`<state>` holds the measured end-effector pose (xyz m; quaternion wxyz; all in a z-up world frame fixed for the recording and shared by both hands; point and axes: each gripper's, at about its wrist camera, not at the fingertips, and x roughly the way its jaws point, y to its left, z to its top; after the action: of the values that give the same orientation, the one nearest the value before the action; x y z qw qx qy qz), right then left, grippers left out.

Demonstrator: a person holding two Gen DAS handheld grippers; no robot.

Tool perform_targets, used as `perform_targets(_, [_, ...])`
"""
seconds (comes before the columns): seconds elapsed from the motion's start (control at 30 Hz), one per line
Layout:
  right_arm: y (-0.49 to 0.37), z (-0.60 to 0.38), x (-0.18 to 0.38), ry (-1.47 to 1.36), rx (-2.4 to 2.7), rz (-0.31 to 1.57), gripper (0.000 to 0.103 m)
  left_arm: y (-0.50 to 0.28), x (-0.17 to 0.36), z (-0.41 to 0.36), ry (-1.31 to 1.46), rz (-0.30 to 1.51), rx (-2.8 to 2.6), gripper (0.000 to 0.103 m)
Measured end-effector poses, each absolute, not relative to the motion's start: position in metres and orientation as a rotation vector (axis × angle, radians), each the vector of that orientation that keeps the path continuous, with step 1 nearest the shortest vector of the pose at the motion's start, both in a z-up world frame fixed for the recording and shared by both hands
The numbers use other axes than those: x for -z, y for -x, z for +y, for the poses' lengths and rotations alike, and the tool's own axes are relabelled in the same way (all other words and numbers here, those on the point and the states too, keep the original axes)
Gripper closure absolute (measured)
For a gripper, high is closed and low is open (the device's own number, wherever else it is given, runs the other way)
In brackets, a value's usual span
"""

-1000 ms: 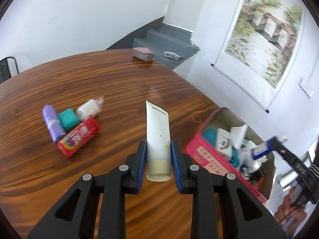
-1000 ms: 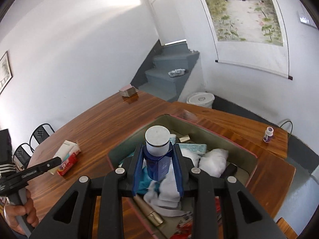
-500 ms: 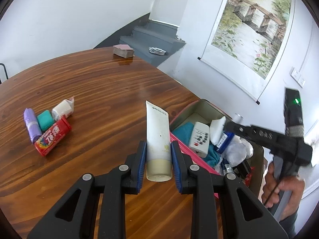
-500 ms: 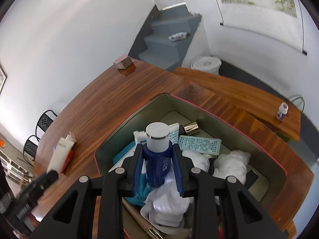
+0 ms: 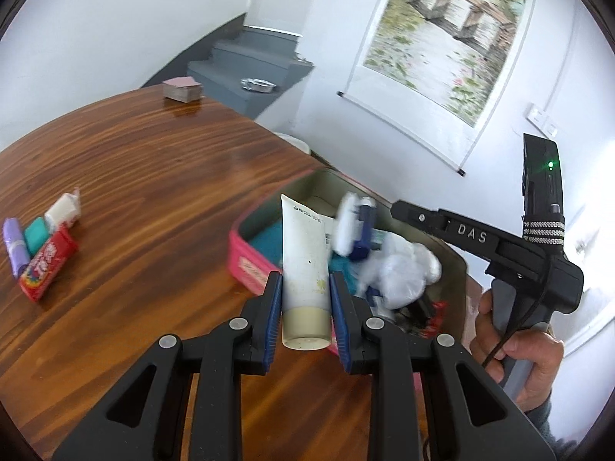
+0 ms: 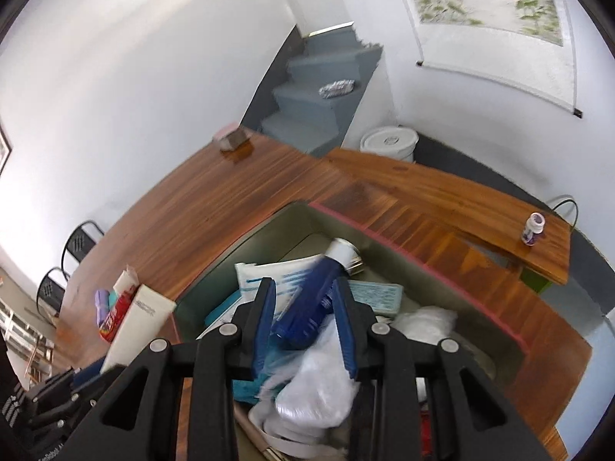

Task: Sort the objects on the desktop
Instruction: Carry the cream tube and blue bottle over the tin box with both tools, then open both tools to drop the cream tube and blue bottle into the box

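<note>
My left gripper is shut on a cream tube, cap end toward the camera, held at the near edge of the pink storage box. The tube also shows in the right wrist view. My right gripper is open over the box; a blue bottle with a white cap lies tilted between its fingers on the box contents, blurred. In the left wrist view the right gripper's fingers reach over the box beside the blue bottle.
The box holds white plastic bags, a teal cloth and small packs. A purple roll, teal item, red candy tube and white packet lie on the wooden table at left. A card deck sits far back. A small bottle stands on a side shelf.
The right gripper has opened and the blue bottle has tipped over into the box. The left gripper has carried the tube right, up to the box.
</note>
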<state>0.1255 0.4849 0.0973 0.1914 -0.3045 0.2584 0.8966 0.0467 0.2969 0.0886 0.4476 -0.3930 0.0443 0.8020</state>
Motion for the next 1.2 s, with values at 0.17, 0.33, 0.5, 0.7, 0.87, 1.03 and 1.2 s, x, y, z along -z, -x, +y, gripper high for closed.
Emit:
perform_targets(0.17, [-0.147, 0.498, -0.098, 0.790, -2.506, 0.779, 0.069, -0.064, -0.090, 0.320, 0.958, 0.146, -1.934, 0.076])
perform_targets(0.33, [-0.159, 0.504, -0.096, 0.769, -2.508, 0.780, 0.067, -0.073, -0.088, 0.342, 0.950, 0.174, -1.896, 0.076])
perform_targets(0.5, [-0.167, 0.507, -0.094, 0.745, -2.520, 0.794, 0.058, -0.068, -0.080, 0.367, 0.976, 0.196, -1.890, 0.076])
perform_targets(0.7, [-0.173, 0.506, -0.092, 0.745, -2.545, 0.782, 0.057, -0.051, -0.060, 0.388, 1.040, 0.200, -1.902, 0.076])
perform_targets(0.87, [-0.177, 0.508, -0.093, 0.730, -2.549, 0.773, 0.057, -0.042, -0.047, 0.396, 1.077, 0.207, -1.907, 0.076])
perform_targets(1.03, [-0.179, 0.509, -0.093, 0.723, -2.553, 0.784, 0.057, -0.039, -0.050, 0.394, 1.078, 0.219, -1.934, 0.076])
perform_targets(1.2, [-0.179, 0.504, -0.093, 0.738, -2.569, 0.790, 0.057, -0.039, -0.055, 0.390, 1.088, 0.212, -1.935, 0.076])
